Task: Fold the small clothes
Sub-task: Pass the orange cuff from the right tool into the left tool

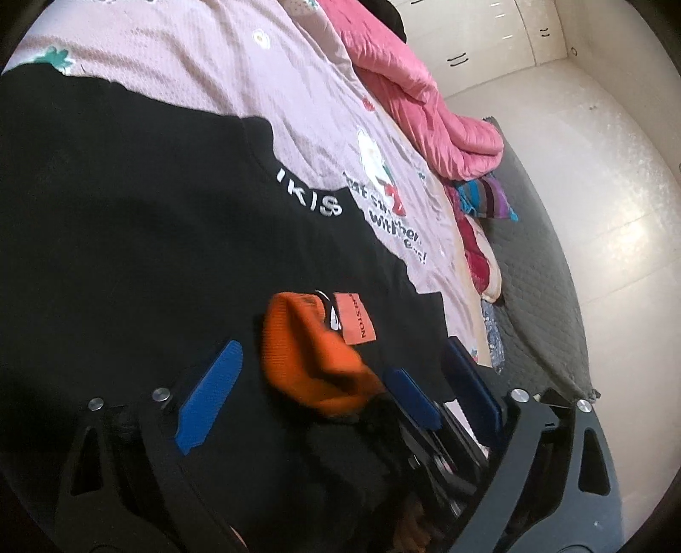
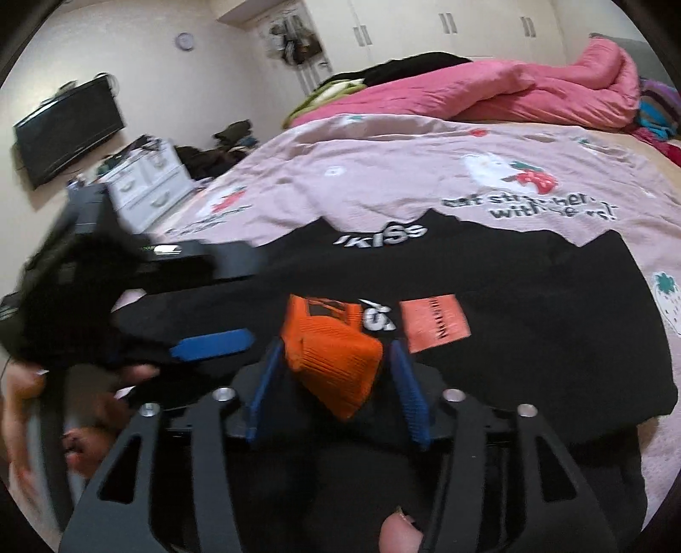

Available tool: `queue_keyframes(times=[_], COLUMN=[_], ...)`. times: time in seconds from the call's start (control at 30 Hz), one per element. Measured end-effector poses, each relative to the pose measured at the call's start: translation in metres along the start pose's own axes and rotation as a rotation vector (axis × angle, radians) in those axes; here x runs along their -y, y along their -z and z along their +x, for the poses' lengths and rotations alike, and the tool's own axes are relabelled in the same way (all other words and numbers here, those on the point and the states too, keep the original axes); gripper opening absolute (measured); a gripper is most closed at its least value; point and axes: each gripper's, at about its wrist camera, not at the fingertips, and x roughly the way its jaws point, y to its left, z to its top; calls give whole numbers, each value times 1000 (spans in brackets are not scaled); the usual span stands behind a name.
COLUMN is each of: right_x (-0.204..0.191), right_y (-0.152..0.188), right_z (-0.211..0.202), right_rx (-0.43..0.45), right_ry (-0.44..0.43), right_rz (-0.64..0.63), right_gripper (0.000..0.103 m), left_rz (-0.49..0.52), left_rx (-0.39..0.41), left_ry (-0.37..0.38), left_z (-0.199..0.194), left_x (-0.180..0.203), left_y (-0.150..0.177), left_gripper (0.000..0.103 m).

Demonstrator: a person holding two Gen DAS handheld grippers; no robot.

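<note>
A black sweatshirt (image 1: 127, 221) (image 2: 532, 323) with white lettering and an orange label (image 1: 355, 319) (image 2: 434, 321) lies spread on the pink bedsheet (image 1: 221, 72) (image 2: 383, 187). Its orange ribbed cuff (image 1: 306, 353) (image 2: 332, 357) rests folded over the black cloth. My right gripper (image 2: 336, 346) is open and flanks the cuff, with narrow gaps at both blue pads. My left gripper (image 1: 342, 342) stands wide open around the cuff and one right finger (image 1: 410, 400). In the right wrist view, a left pad (image 2: 210, 346) lies flat on the cloth, held by a hand (image 2: 25, 408).
A bunched pink quilt (image 1: 430, 102) (image 2: 510, 89) lies at the far side of the bed, with striped clothes (image 1: 485, 195) beside it. Bed edge and pale floor (image 1: 617, 221) lie to the right. A white drawer unit (image 2: 149, 178), wall TV (image 2: 68, 132) and wardrobe doors (image 2: 447, 25) stand beyond.
</note>
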Motion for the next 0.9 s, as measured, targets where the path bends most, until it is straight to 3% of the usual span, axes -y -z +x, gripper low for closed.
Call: queue_keyframes(times=[0.1, 0.27, 0.37, 0.43, 0.57, 0.9], right_x=[7, 45, 65, 75, 86, 97], right_y=[-2, -9, -11, -12, -12, -13], right_z=[-15, -32, -40, -46, -55, -62], right_rx=[30, 68, 83, 93, 105, 113], right_ry=[8, 65, 97, 135, 169, 215], right_rz=[17, 141, 200, 214, 223, 221], right_gripper=[57, 57, 57, 57, 57, 57], left_rz=[8, 47, 93, 118, 170, 274], left_rx=[-23, -42, -45, -39, 1, 210], left_ry=[-26, -89, -105, -117, -107, -72], left_z=[9, 26, 35, 38, 28, -52], left_x=[-2, 0, 7, 10, 22, 53], left_y=[3, 10, 15, 16, 16, 12], left_gripper=[84, 66, 41, 11, 8, 6])
